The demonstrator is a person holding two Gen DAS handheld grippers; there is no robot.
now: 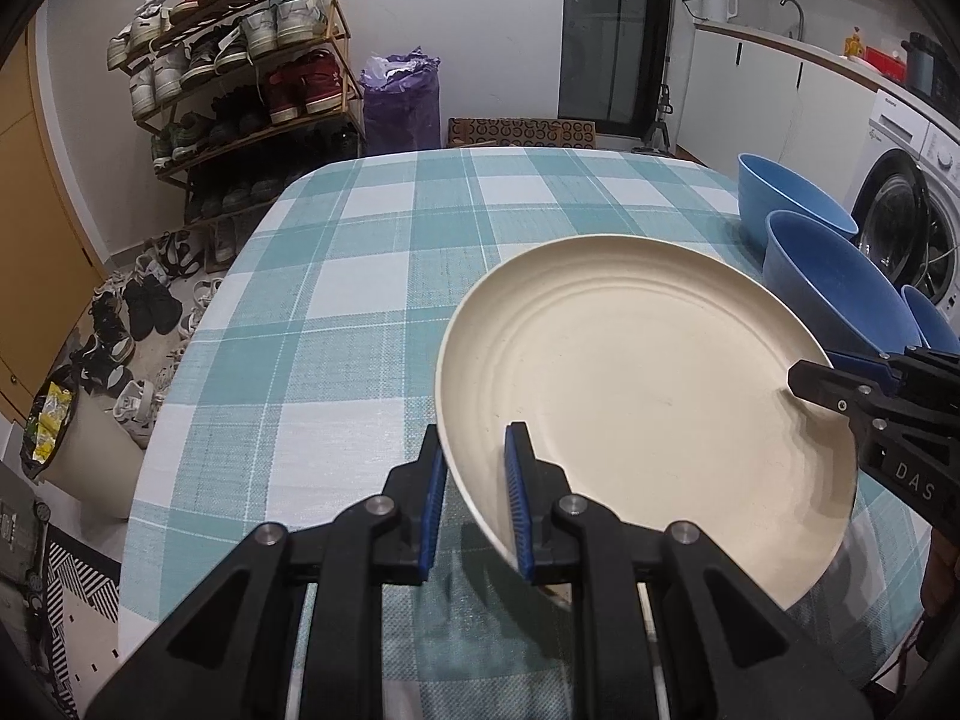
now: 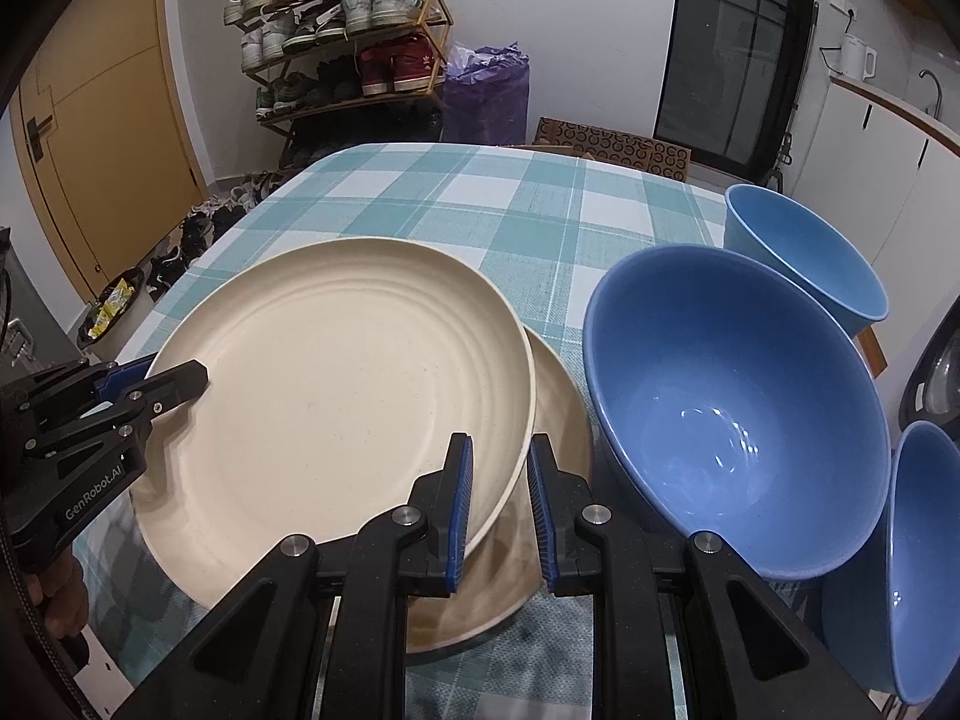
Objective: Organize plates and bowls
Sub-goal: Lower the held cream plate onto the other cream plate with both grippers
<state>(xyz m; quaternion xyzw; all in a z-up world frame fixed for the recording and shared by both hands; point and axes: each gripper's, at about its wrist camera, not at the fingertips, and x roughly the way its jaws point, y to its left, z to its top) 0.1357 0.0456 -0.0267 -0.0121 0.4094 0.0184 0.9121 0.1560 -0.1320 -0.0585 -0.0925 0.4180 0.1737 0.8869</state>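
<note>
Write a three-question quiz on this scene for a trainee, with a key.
1. True or false: both grippers grip the rim of the upper cream plate.
2. What lies directly beneath that plate? A) a blue bowl B) a second cream plate C) bare tablecloth only
3. Fill in: in the right wrist view, ____ blue bowls are in sight.

Key
1. True: the left gripper and the right gripper each clamp its rim, on opposite sides.
2. B: the lower cream plate shows under its edge.
3. Three: the near bowl, the far bowl and the edge bowl.
</note>
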